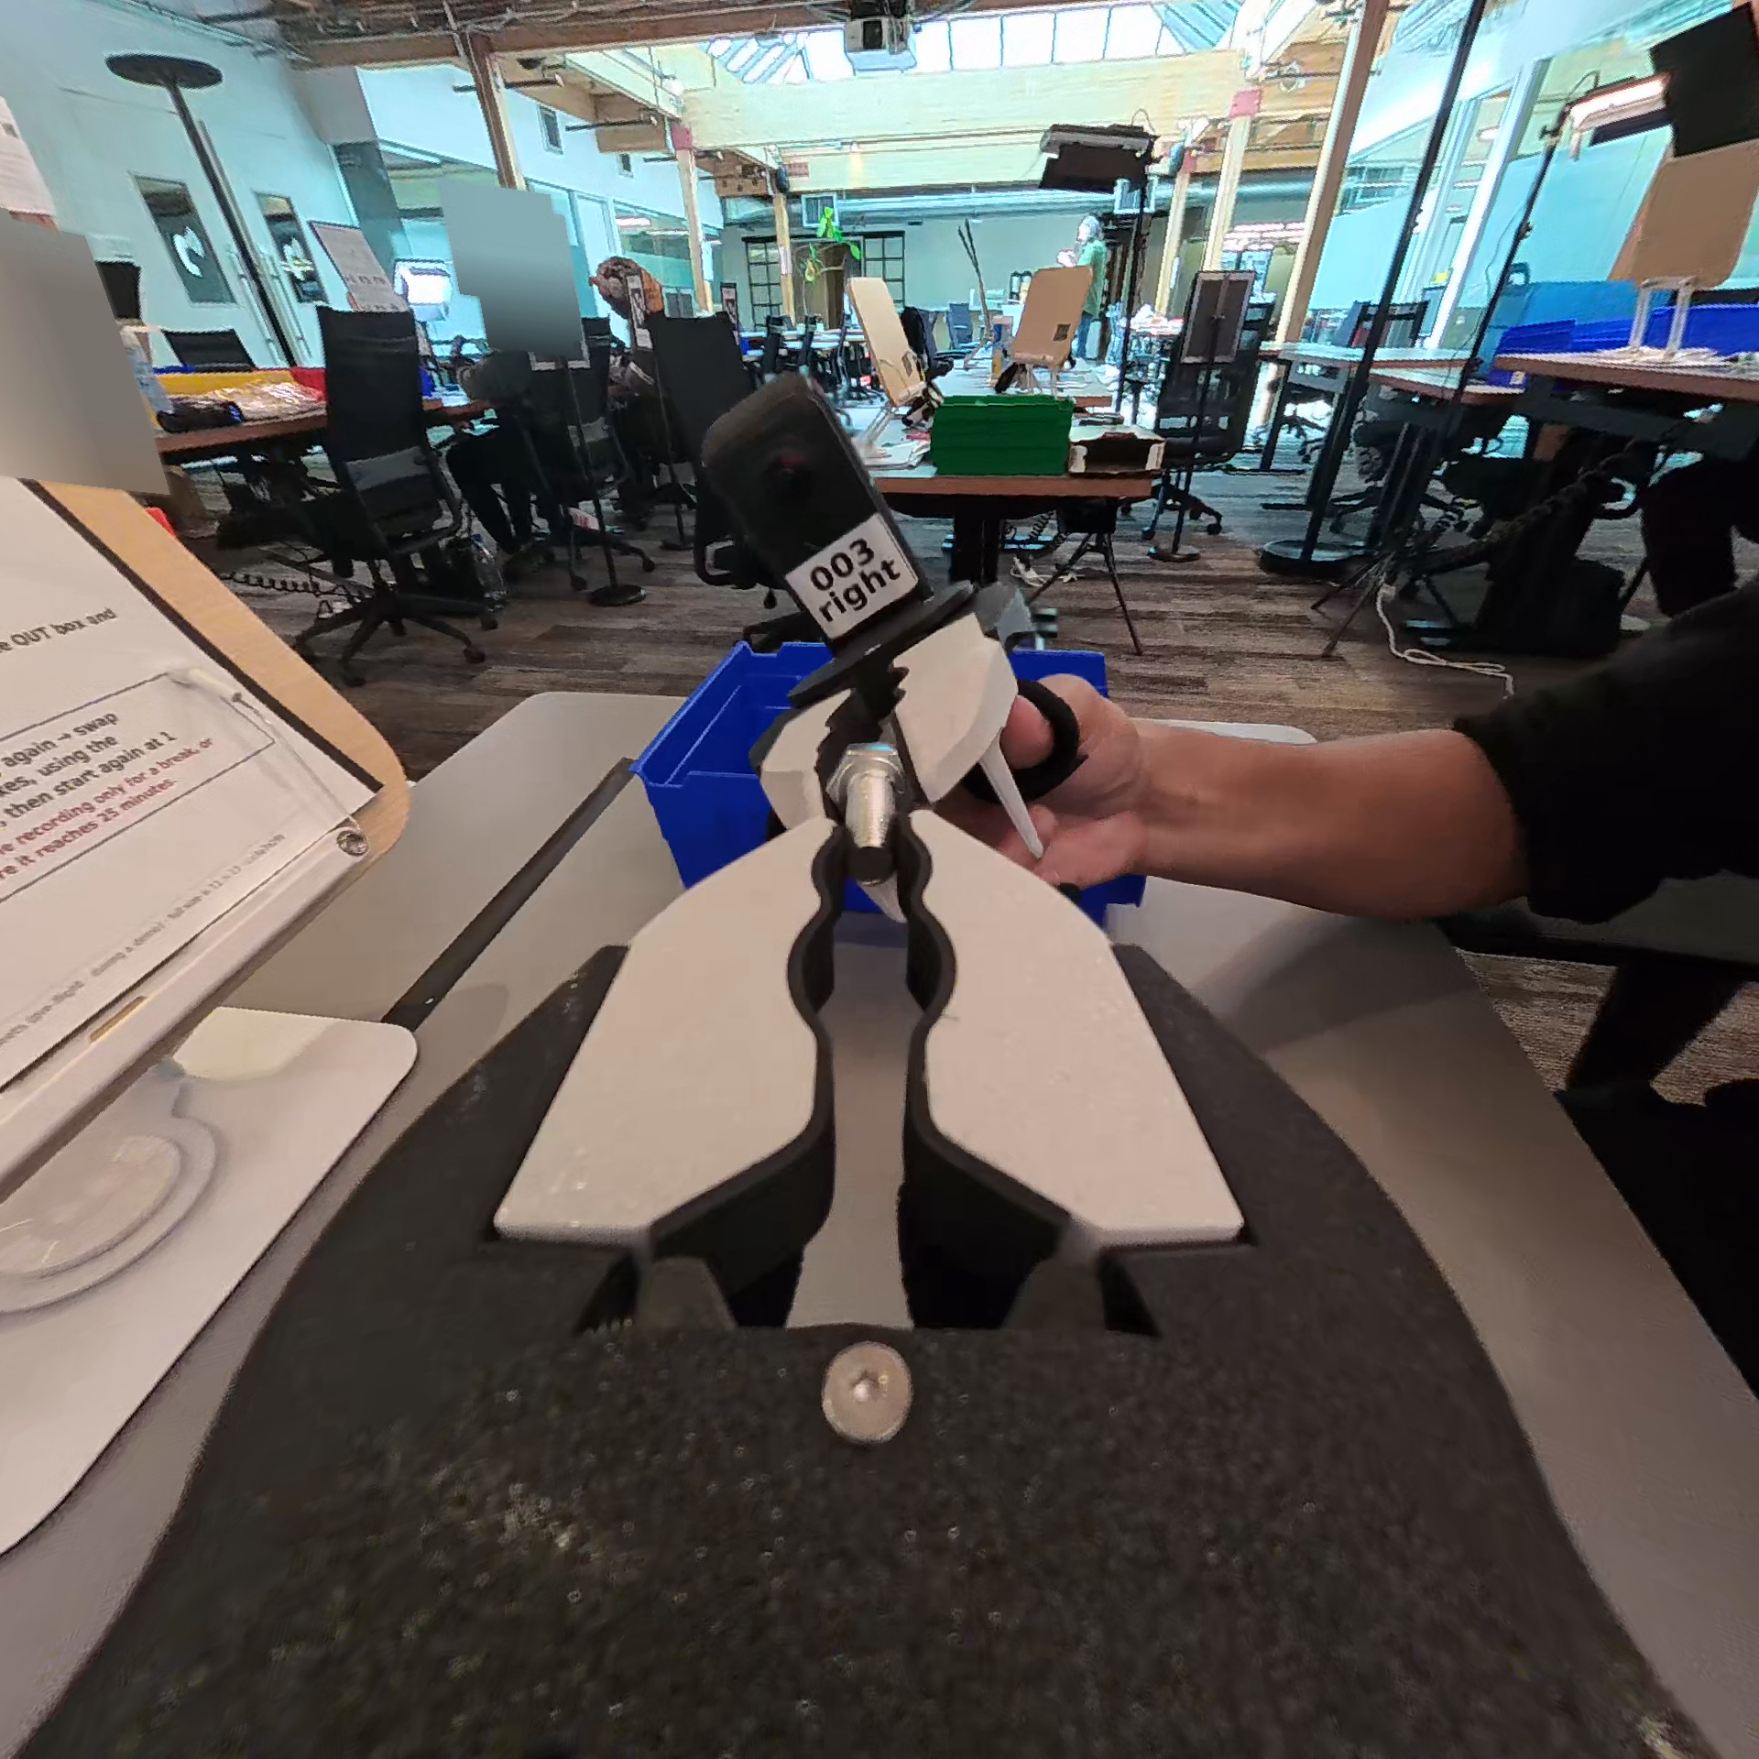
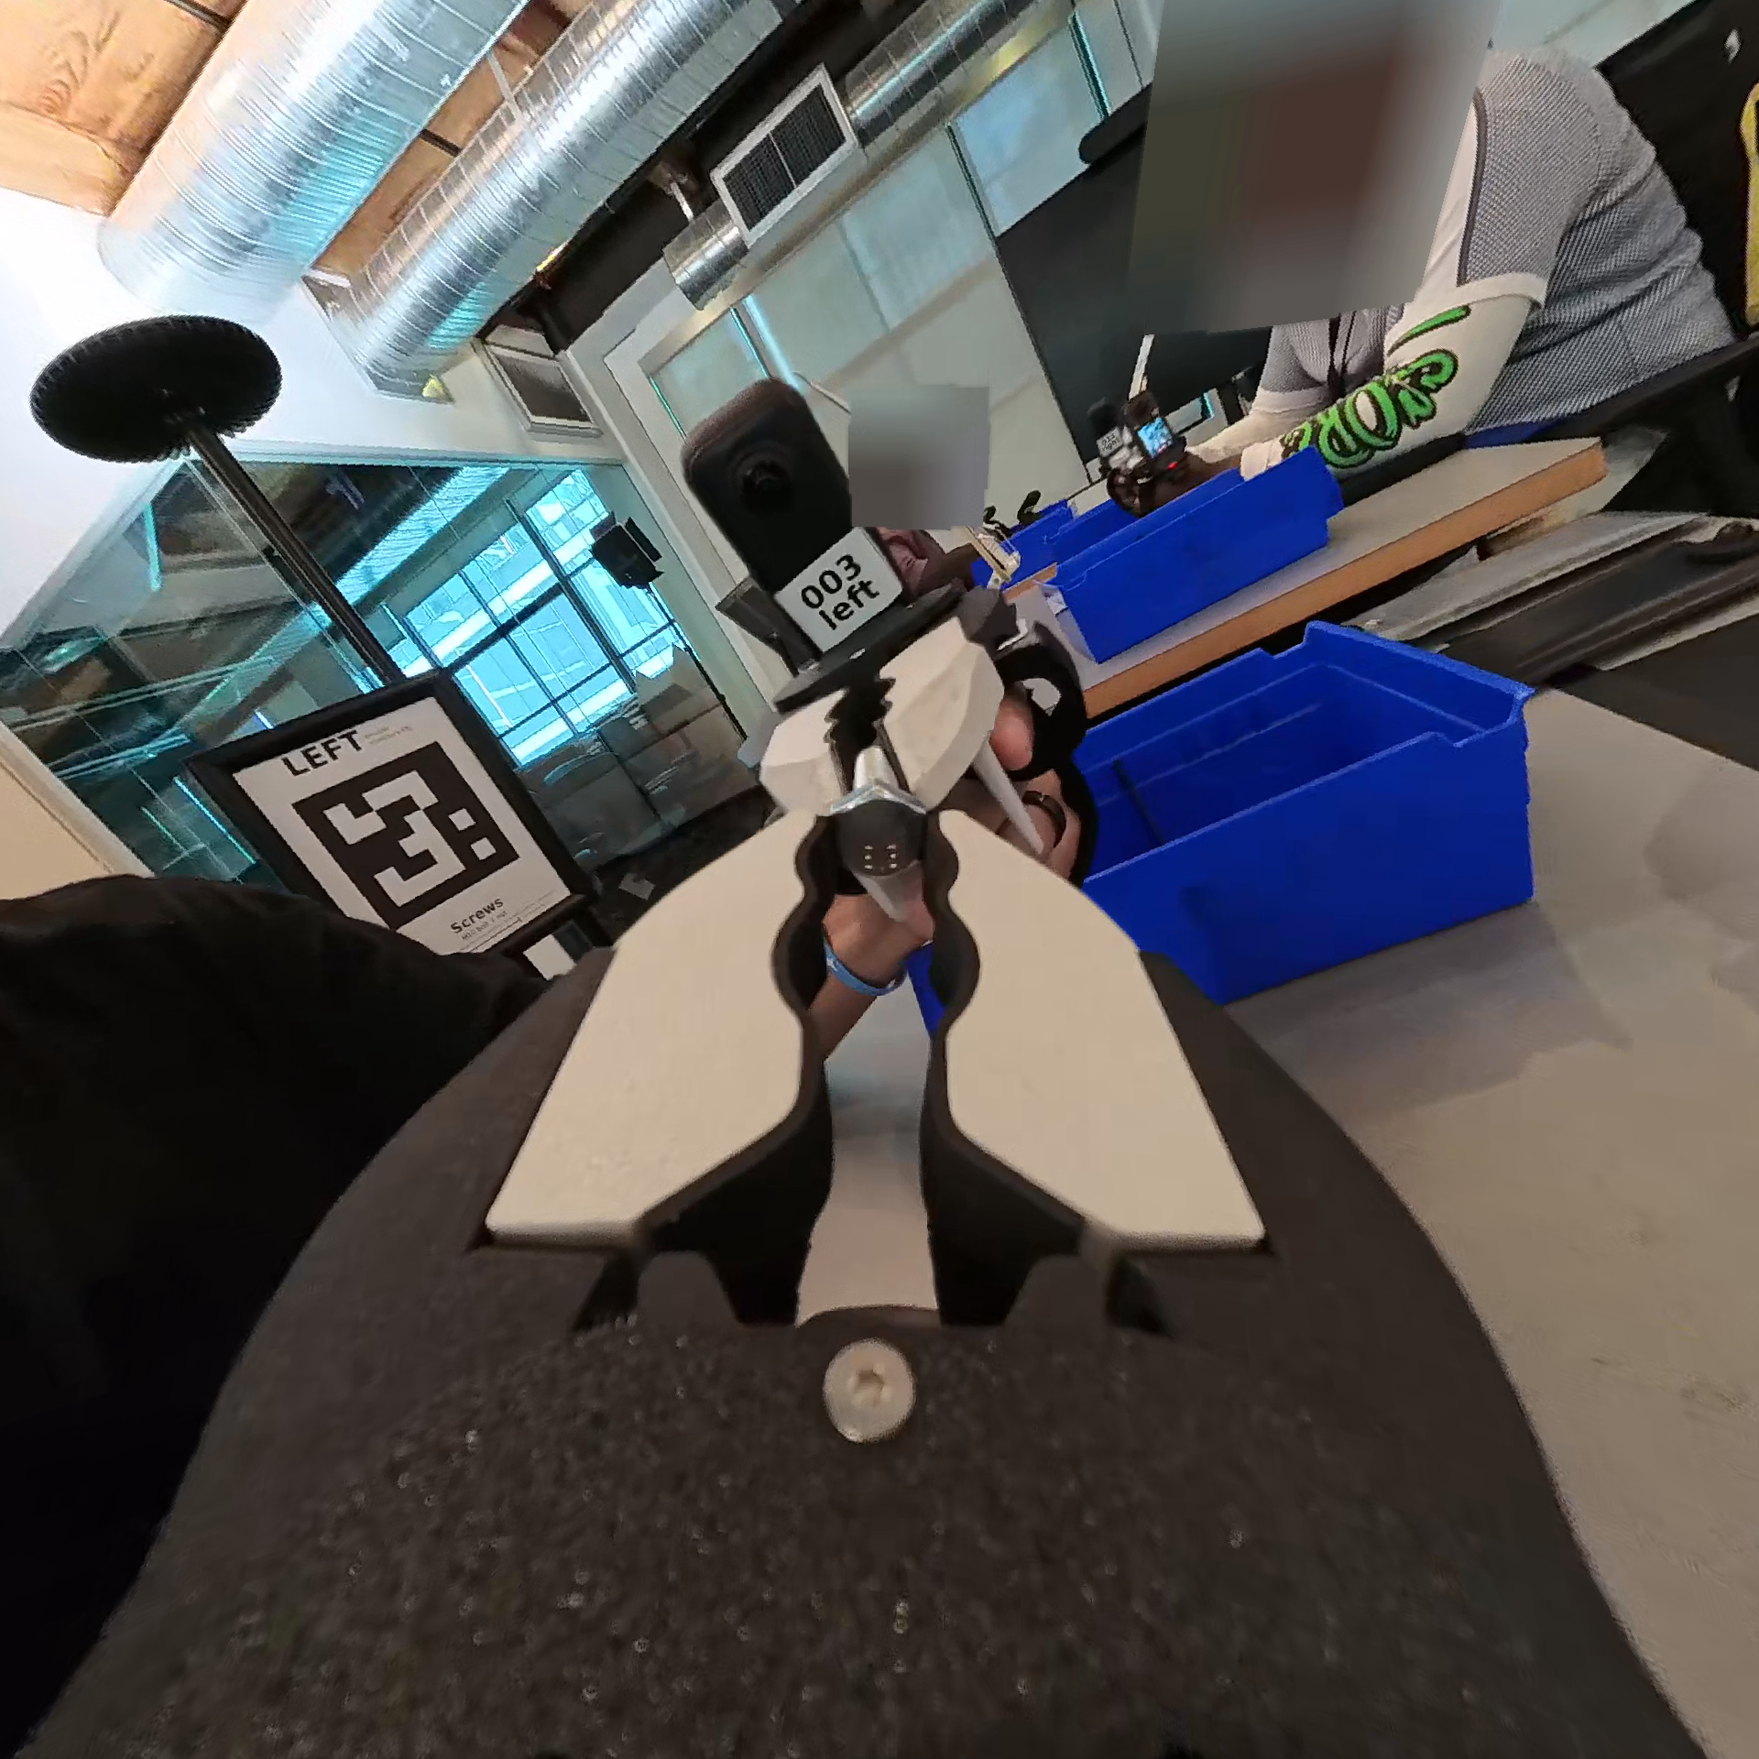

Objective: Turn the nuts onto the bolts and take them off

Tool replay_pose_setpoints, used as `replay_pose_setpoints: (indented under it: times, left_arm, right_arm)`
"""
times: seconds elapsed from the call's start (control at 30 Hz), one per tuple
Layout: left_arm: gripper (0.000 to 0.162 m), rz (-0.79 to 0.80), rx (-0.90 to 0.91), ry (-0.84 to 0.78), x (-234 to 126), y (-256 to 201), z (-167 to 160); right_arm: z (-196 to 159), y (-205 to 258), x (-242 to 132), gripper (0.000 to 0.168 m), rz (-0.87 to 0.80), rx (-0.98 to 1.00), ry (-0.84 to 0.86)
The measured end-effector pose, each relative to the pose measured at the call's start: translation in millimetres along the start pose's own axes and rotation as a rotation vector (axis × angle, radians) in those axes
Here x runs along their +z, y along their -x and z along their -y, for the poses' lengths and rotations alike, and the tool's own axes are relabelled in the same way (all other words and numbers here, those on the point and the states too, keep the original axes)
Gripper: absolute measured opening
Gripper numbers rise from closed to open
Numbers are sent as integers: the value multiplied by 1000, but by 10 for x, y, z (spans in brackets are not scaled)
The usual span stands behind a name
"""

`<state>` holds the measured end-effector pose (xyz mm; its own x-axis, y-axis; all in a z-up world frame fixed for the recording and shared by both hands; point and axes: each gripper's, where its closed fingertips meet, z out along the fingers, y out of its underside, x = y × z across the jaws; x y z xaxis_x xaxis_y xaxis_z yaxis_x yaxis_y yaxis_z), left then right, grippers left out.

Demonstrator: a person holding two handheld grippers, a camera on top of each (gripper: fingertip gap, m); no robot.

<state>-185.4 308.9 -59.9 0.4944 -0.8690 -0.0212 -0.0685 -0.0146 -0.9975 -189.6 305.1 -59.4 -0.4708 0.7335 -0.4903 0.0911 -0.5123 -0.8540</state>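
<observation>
A silver bolt (image 1: 864, 804) is held in the air between my two grippers, which face each other tip to tip. My left gripper (image 1: 871, 849) is shut on the bolt's threaded end. My right gripper (image 1: 857, 761) is shut on the hex end. In the right wrist view the hex head (image 2: 880, 854) sits between my right gripper's tips (image 2: 880, 861), and the shaft runs into my left gripper (image 2: 871, 761). A wider hex piece (image 2: 876, 804) sits just behind the head; I cannot tell whether it is a nut.
An open blue bin (image 1: 709, 761) stands on the grey table (image 1: 1333, 999) under the grippers, also in the right wrist view (image 2: 1333, 809). A sign stand (image 1: 143, 761) is at the left. A framed marker sign (image 2: 409, 819) stands farther off. Another person sits at a far table with blue bins (image 2: 1190, 543). The grippers are tip to tip, or close to it.
</observation>
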Motion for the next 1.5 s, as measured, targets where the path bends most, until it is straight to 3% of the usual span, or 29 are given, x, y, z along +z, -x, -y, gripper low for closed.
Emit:
replay_pose_setpoints:
  times: [0.13,0.2,0.37,0.47,0.67,0.77,0.97,1.07,1.3,1.37,1.4,1.5]
  left_arm:
    - [10,34,-38,-7,-11,46,49]
    - [29,44,-62,-2,-72,50,116]
    - [40,101,-108,125,-571,-29,185]
    - [42,216,-138,365,-1061,-29,-10]
    - [45,428,-146,1035,-2143,-3,-870]
    - [45,514,-209,1208,-2457,82,-1278]
    - [45,736,-594,1236,-2779,217,-1940]
    - [45,774,-715,1233,-2830,172,-2150]
    - [41,691,-683,1326,-2790,65,-2361]
    - [35,648,-686,1358,-2778,14,-2420]
    - [24,652,-649,1362,-2784,43,-2419]
    - [17,625,-612,1338,-2731,70,-2420]
  right_arm:
    - [69,-16,16,17,5,3,12]
    - [141,-75,17,18,-45,-14,29]
    - [534,60,-37,17,-107,-137,20]
    - [692,184,-102,18,-173,-247,47]
    - [826,408,-137,17,-266,-383,111]
    - [818,424,-145,18,-273,-396,113]
    - [849,410,-192,17,-234,-323,63]
    - [847,424,-188,17,-242,-336,66]
    - [804,456,-134,17,-240,-355,88]
    - [799,459,-135,17,-236,-350,86]
    - [793,454,-138,17,-236,-348,89]
    - [765,430,-142,17,-239,-345,102]
